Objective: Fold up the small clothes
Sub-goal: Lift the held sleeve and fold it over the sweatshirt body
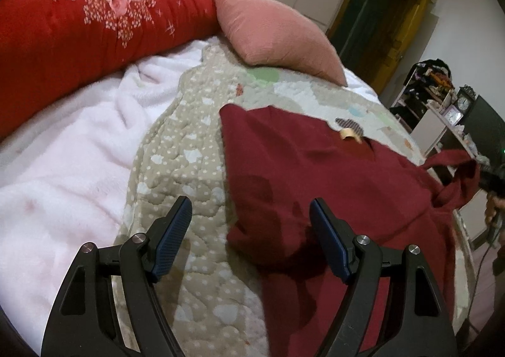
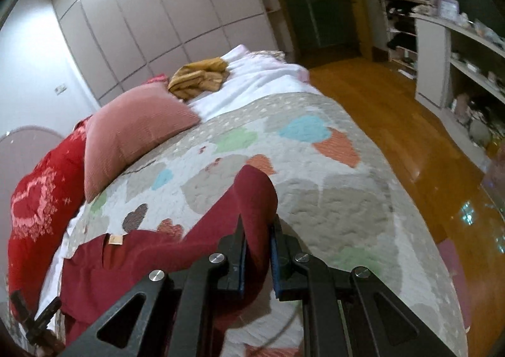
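Observation:
A dark red garment [image 1: 331, 167] lies spread on the patchwork quilt [image 1: 176, 148], a tan label [image 1: 347, 134] showing at its neck. My left gripper [image 1: 250, 202] hangs open just above the garment's near left edge, with nothing between its blue pads. In the right wrist view my right gripper [image 2: 258, 224] is shut on a fold of the same red garment [image 2: 142, 262], which is lifted off the quilt [image 2: 331, 199] and arches over the fingers. The left wrist view shows that pulled-up corner at the far right, held by the right gripper [image 1: 484, 175].
A pink pillow [image 1: 277, 31] and a red floral duvet [image 1: 79, 25] lie at the head of the bed, with a white fleece blanket [image 1: 63, 151] beside the quilt. A mustard garment [image 2: 199, 75] sits further off. Wooden floor [image 2: 394, 123] and cluttered shelves [image 2: 457, 50] flank the bed's right edge.

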The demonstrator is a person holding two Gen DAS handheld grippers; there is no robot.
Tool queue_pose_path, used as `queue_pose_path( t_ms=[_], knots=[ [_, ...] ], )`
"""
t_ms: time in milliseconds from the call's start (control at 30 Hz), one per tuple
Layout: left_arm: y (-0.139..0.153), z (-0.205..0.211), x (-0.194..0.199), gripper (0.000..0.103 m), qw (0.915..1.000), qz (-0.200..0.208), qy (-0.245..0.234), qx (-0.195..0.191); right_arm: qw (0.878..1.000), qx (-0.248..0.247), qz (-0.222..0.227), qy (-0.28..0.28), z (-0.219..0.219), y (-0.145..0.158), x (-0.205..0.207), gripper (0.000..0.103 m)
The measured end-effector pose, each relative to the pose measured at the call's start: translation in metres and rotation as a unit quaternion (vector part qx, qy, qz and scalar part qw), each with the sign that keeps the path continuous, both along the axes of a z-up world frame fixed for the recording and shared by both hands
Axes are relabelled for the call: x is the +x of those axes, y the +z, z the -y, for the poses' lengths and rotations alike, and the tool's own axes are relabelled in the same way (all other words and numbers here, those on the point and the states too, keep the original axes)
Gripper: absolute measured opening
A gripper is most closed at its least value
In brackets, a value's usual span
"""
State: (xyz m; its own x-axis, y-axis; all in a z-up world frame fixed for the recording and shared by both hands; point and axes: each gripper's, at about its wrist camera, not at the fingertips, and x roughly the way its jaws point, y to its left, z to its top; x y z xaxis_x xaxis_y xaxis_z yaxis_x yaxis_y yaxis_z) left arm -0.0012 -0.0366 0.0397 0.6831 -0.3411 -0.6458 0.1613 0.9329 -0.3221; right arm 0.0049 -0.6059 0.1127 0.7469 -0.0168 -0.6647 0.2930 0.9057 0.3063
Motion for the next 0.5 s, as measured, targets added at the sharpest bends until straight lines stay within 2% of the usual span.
queue_pose_path(
  t_ms=[67, 133, 200, 300, 400, 500],
  knots=[
    [0.003, 0.006, -0.003, 0.078, 1.0, -0.003, -0.004, 0.006, 0.999, -0.009, -0.031, -0.031, 0.012, -0.015, -0.007, 0.017],
    [0.005, 0.014, -0.004, 0.077, 0.9998, -0.008, -0.01, 0.018, 0.996, -0.005, -0.068, -0.055, 0.026, -0.029, -0.014, 0.032],
    [0.01, 0.025, -0.006, 0.078, 0.9993, -0.01, -0.023, 0.03, 0.994, -0.014, -0.081, -0.072, 0.036, -0.034, -0.029, 0.033],
    [0.021, 0.041, -0.013, 0.078, 0.9983, 0.003, -0.042, 0.04, 0.993, -0.034, -0.067, -0.088, 0.041, -0.02, -0.046, 0.035],
    [0.029, 0.058, -0.017, 0.078, 0.9977, 0.007, -0.06, 0.032, 0.997, -0.037, -0.038, -0.056, 0.032, -0.002, -0.051, 0.052],
    [0.031, 0.076, -0.018, 0.078, 0.9969, -0.004, -0.078, 0.008, 0.998, -0.051, -0.046, 0.008, 0.006, -0.003, -0.033, 0.057]
  ],
)
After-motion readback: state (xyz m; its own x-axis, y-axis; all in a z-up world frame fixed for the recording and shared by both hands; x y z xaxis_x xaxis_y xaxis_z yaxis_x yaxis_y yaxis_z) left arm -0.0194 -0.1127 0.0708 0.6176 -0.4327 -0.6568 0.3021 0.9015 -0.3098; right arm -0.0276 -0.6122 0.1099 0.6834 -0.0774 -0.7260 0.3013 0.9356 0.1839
